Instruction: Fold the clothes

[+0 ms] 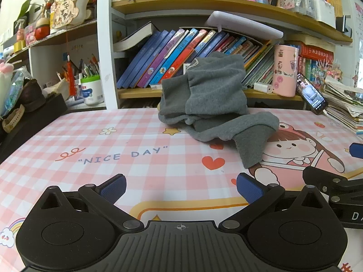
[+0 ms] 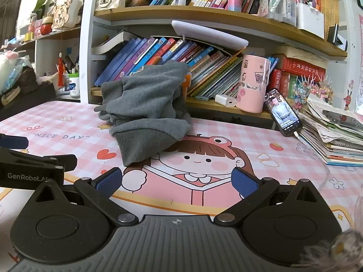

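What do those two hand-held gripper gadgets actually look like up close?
Each is matte black plastic: two round disc housings joined by a ribbed grey centre plate bearing a small crosshair mark, silver rivets at the joints, and two black fingers ending in textured blue pads. The left hand-held gripper and right hand-held gripper look alike; white "GenRobot.AI" lettering marks one's side. No cables or sleeves show.

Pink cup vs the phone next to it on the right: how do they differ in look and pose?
The pink cup is a tall, pale cylinder with stickers, standing upright on the low shelf; the phone is a flat dark slab, propped tilted on the desk edge against a paper stack. The phone's screen is lit and a cable enters its lower end; the cup has neither. Both sit right of the grey garment.
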